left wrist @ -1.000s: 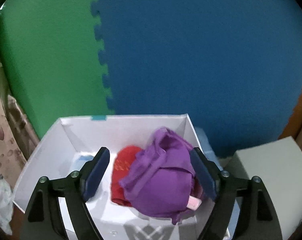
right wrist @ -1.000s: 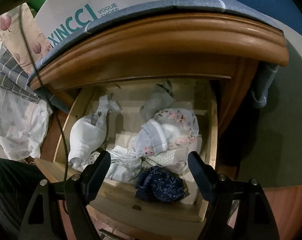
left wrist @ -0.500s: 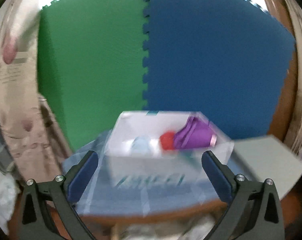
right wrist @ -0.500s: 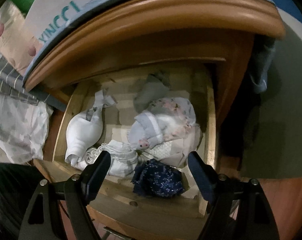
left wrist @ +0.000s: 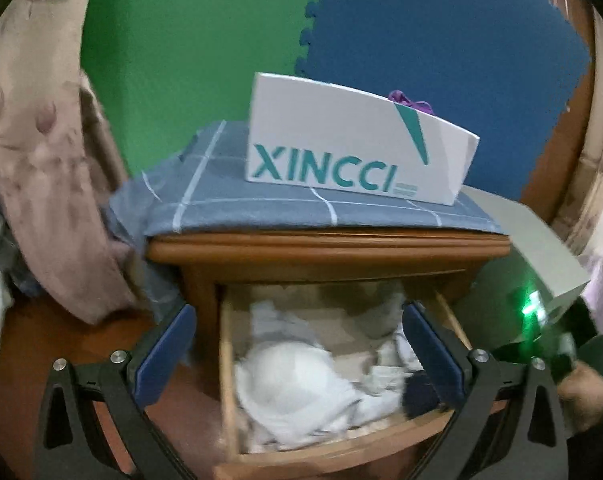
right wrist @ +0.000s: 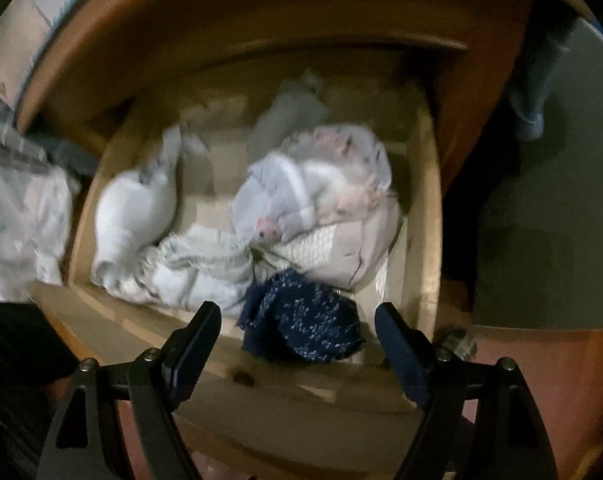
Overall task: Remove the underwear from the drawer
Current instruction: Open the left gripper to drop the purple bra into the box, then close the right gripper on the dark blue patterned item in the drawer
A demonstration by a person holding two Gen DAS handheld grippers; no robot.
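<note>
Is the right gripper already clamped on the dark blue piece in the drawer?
No, the right gripper is open, the dark blue piece lying loose below its fingers.

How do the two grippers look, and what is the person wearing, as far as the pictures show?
Both the left gripper and the right gripper look alike: black angular frames with triangular cut-outs and silver bolts, each carrying two flat fingers with dark blue pads. No cables show on them. In the left view, a dark sleeve shows near a device with a green light.
</note>
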